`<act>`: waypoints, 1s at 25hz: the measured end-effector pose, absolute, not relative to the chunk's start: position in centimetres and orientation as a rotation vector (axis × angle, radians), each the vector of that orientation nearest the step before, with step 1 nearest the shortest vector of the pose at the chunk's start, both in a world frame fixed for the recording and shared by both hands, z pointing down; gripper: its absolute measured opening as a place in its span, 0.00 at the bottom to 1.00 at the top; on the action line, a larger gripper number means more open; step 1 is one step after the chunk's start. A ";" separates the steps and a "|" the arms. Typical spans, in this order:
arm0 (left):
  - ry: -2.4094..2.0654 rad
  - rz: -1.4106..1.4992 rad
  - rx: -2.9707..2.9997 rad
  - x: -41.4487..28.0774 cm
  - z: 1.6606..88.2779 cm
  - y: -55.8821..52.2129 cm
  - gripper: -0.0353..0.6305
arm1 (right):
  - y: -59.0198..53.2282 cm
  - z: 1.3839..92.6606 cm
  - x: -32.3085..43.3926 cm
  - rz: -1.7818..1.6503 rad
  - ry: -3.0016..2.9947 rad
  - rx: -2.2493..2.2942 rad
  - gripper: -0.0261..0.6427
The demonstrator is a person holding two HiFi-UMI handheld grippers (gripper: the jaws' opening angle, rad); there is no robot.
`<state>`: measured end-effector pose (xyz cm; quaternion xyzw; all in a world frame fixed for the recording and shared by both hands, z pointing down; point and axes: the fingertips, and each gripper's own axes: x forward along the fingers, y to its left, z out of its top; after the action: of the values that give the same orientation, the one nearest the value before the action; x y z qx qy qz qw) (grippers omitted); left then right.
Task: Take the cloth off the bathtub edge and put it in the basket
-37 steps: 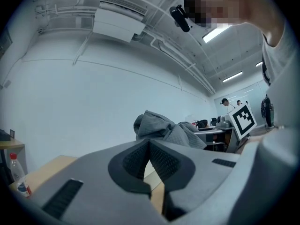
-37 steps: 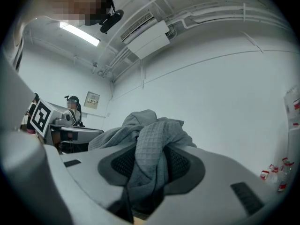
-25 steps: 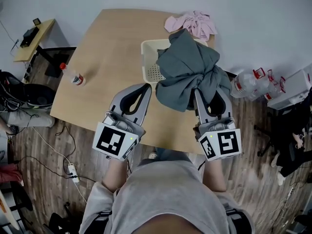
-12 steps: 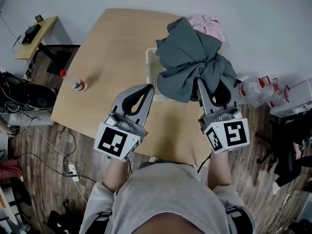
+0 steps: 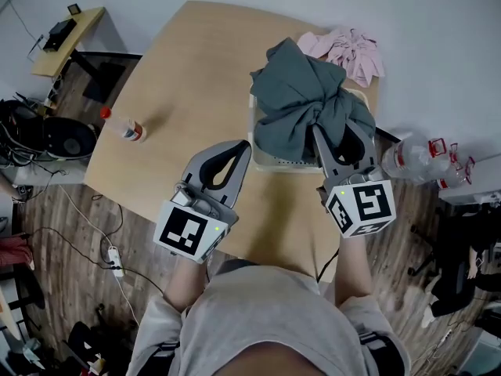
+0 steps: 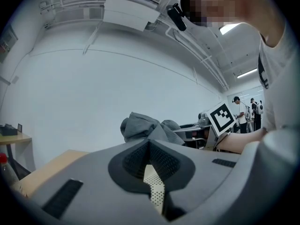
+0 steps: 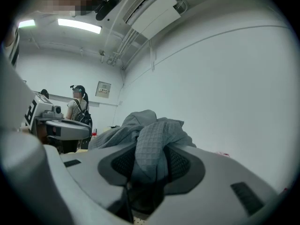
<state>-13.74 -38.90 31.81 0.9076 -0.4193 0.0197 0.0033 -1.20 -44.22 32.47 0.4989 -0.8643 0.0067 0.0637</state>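
Observation:
A dark grey cloth [image 5: 305, 100] hangs bunched from my right gripper [image 5: 329, 129], which is shut on a fold of it [image 7: 150, 153]. The cloth hangs over a cream perforated basket [image 5: 264, 161] on the wooden table [image 5: 188, 77] and hides most of it. My left gripper [image 5: 243, 148] is shut with nothing in it, its tips at the basket's near left corner. In the left gripper view the cloth [image 6: 142, 125] shows above the closed jaws [image 6: 150, 146], and the basket's wall [image 6: 153, 186] shows through the slit lower down. No bathtub is in view.
A pink cloth [image 5: 348, 49] lies on the table's far right corner behind the basket. A red-capped bottle [image 5: 124, 125] lies near the table's left edge. Water bottles [image 5: 419, 157] stand on the floor to the right. A small side table [image 5: 69, 26] is at the far left.
Both grippers have moved forward across the table. The grey cloth, held in the right gripper, now hangs right over the basket instead of beside its near right.

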 end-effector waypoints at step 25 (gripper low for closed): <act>-1.296 0.114 2.712 -13.5 37.0 -42.6 0.05 | -51.6 49.1 -1.1 0.435 -2.258 1.080 0.28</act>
<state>-13.54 -42.56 37.02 0.8997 -0.4298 0.0379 0.0668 -1.06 -51.58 49.07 0.4062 -0.8488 0.1637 0.2960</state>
